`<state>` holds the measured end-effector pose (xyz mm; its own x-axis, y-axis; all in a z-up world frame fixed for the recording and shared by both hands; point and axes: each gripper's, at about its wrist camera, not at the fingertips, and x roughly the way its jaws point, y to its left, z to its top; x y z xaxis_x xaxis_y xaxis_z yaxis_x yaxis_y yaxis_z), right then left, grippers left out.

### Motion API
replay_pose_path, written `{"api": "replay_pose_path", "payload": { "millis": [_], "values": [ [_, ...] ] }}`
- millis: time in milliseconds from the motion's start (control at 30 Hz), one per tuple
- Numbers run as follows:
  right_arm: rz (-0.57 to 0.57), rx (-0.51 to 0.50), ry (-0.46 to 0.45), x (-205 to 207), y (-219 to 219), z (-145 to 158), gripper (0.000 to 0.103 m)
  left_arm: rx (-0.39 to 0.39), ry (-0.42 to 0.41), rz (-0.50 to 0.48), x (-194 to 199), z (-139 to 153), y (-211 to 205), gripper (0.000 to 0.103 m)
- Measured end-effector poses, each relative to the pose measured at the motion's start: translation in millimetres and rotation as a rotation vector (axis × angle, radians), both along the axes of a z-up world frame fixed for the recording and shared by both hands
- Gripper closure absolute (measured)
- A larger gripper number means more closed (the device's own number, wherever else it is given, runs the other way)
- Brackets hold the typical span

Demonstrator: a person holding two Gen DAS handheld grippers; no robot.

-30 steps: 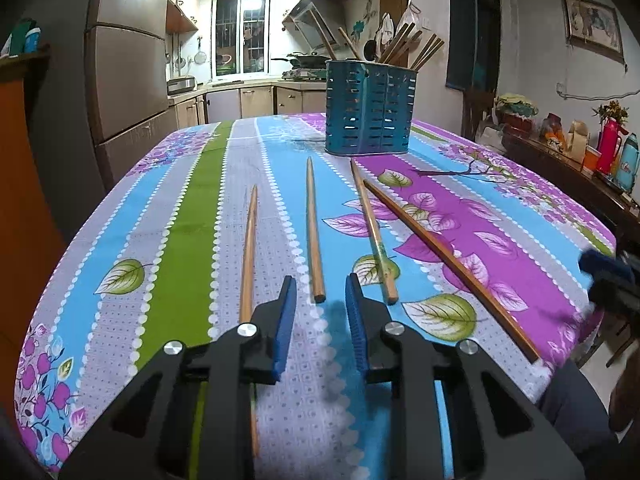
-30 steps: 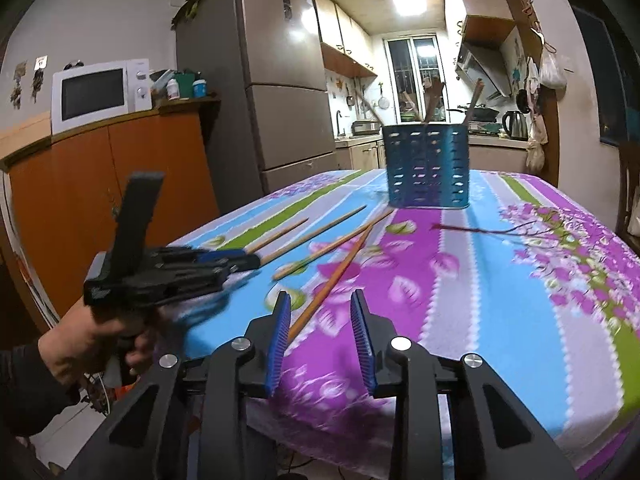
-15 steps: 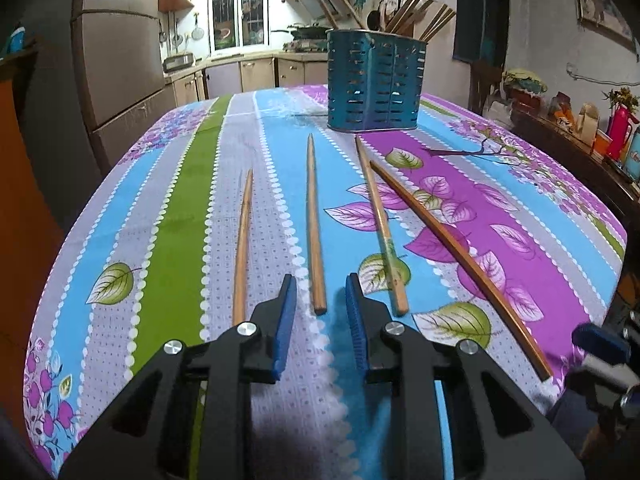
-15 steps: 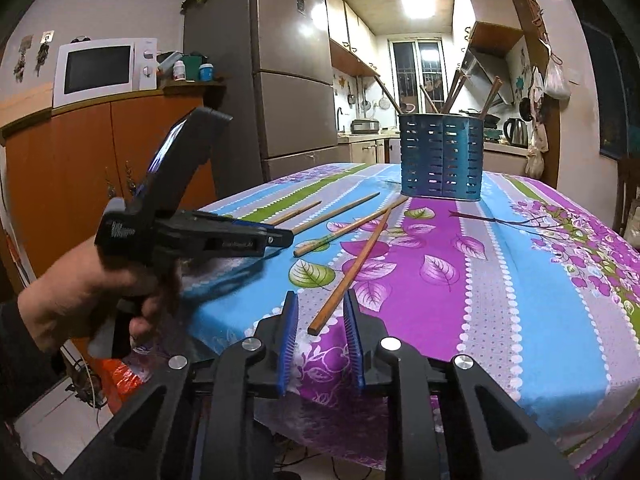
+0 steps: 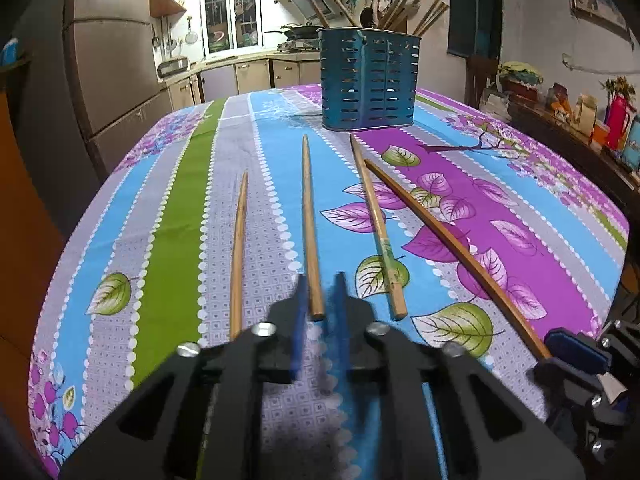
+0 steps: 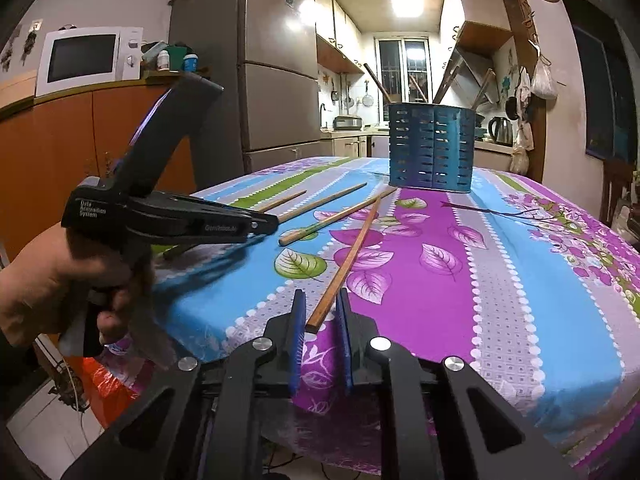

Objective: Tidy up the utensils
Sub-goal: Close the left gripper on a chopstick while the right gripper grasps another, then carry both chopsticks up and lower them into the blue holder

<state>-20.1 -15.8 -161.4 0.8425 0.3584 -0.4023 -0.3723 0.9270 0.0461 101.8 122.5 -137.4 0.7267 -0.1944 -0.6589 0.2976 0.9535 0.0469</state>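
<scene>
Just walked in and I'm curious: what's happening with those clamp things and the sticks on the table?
A person holds a clamp-like gripper in each hand, apparently tidying chopsticks into the blue holder. Four lie on the tablecloth. The left gripper is shut on the near end of the second chopstick from the left. The right gripper has jaws closing around the near end of the darker chopstick. Nothing is lifted yet.

You are in a home kitchen: a fridge (image 6: 276, 80) and a microwave (image 6: 86, 58) stand at left, cabinets (image 5: 256, 74) and a stove with a pan (image 5: 298, 32) lie far back under a window (image 5: 230, 10), and a kettle (image 6: 500, 130) sits at right.
</scene>
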Motion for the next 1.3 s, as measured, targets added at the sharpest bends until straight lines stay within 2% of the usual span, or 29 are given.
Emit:
{"api": "replay_pose_path", "payload": {
  "millis": [267,500,700,900,1133,1300],
  "values": [
    [-0.021,0.036,0.010,1,-10,3,0.093,0.002,-0.025,0.004,-3,1,1,0.098],
    [-0.053,0.022,-0.054,-8,-31,29,0.096,-0.029,-0.085,-0.017,-15,10,1,0.098],
    [-0.062,0.014,-0.192,-24,-57,81,0.096,-0.052,-0.210,-0.057,-35,46,-7,0.098],
    [-0.061,-0.003,-0.307,-24,-82,131,0.096,-0.064,-0.340,-0.107,-46,89,-24,0.098],
    [-0.062,-0.009,-0.352,-10,-101,158,0.096,-0.076,-0.461,-0.138,-51,121,-44,0.098],
    [-0.049,0.009,-0.335,11,-117,172,0.096,-0.086,-0.502,-0.165,-42,132,-59,0.098]
  ]
}}
